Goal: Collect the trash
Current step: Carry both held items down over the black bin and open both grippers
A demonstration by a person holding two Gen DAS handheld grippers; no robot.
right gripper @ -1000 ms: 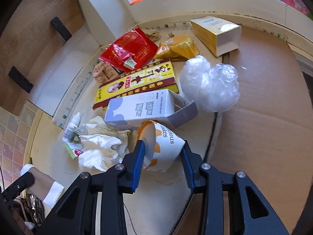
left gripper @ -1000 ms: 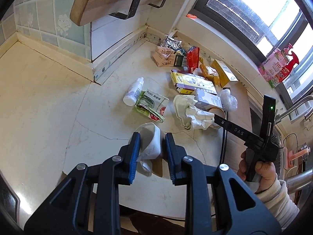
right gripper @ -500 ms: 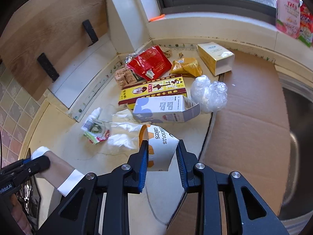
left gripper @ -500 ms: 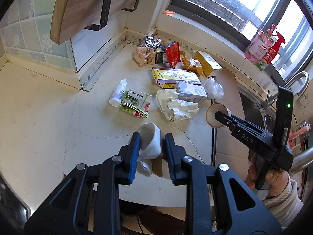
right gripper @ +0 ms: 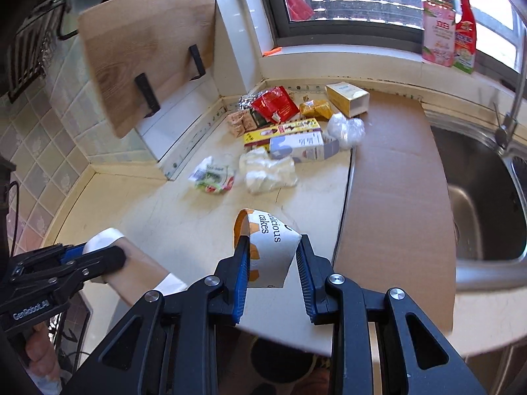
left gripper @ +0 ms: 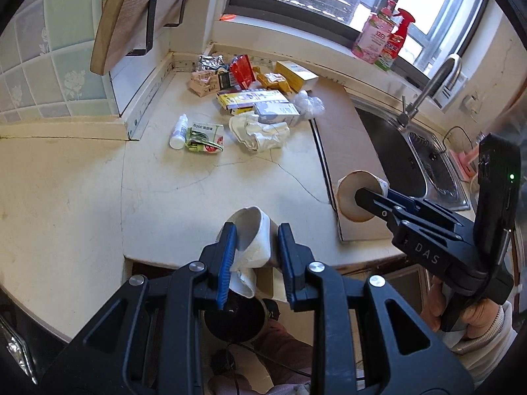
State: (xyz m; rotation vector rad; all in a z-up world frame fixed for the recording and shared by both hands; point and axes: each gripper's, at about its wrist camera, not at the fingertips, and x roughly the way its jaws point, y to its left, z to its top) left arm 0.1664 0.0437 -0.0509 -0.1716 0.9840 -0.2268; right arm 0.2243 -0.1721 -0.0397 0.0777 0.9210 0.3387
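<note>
As tools (left gripper: 255, 256) (right gripper: 271, 275) withdrew, litter pile (left gripper: 257, 105) receded

Trash pile (right gripper: 290, 131) at counter (right gripper: 184, 217) back corner; cardboard sheet (right gripper: 395, 177) right; sink (right gripper: 487, 197) beyond.

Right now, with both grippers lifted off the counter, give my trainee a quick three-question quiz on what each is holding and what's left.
1. True or false: the left gripper is shut on a white paper cup.
2. Multiple choice: the cup in the right gripper carries which printed word? A) noodles B) cakes C) coffee
3. Fill in: the crumpled white tissue on the counter lies right in front of the lavender and white ____.

Key: 1 true. 2 B, on the printed paper cup. 3 carton.
</note>
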